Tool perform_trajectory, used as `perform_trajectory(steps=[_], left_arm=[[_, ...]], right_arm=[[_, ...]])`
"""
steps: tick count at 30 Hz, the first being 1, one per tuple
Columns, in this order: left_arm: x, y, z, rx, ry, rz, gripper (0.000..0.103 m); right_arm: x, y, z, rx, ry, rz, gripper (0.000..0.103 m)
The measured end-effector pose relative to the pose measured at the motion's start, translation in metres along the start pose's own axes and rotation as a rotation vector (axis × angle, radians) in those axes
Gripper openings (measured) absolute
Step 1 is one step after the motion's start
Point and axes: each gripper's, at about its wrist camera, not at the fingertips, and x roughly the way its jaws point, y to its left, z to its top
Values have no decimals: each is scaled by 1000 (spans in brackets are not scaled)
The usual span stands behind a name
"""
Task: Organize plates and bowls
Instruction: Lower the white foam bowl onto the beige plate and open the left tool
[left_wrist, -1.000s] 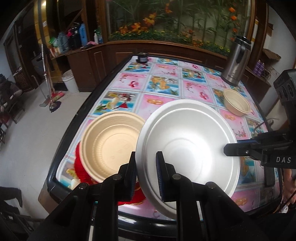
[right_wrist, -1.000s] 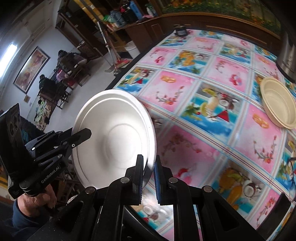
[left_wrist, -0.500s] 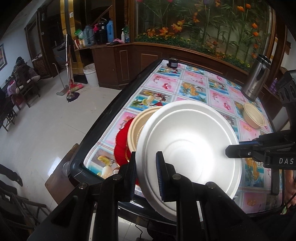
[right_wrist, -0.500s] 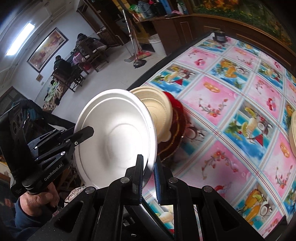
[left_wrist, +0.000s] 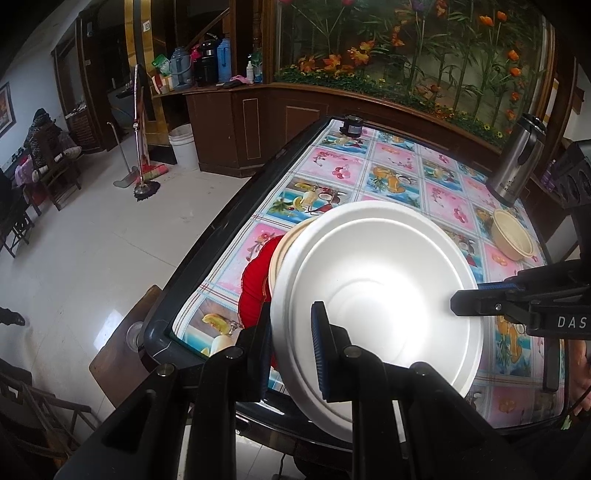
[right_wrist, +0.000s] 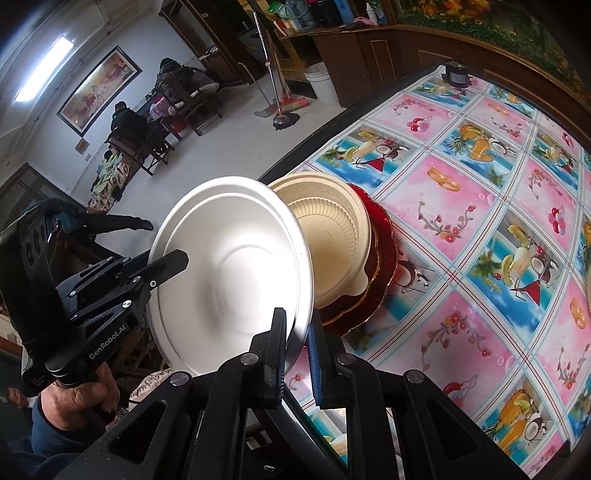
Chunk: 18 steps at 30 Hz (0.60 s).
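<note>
while both grippers pinch its rim from opposite sides, the white foam plate (left_wrist: 376, 295) hangs tilted just above the tan ribbed bowl (right_wrist: 332, 236). left gripper (left_wrist: 291, 350) and right gripper (right_wrist: 297, 347) fingers are nearly closed on it. under the bowl lies a glossy, scalloped red plate (right_wrist: 380, 266) on the table (right_wrist: 461, 206).

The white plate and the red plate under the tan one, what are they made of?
The white plate looks like foam or pressed paper pulp: matte, thick-rimmed, with soft moulded rings. The red plate looks like glossy glass or hard plastic: it shines, with a scalloped, gold-tinted edge. The pictures can't settle either for sure.
</note>
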Motion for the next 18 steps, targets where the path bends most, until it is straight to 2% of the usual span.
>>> perform_trajectory(steps=[18], left_arm=[[31,-11,24,59,18,-47,18]], right_arm=[[0,-21,7,73,-20,-30,13]])
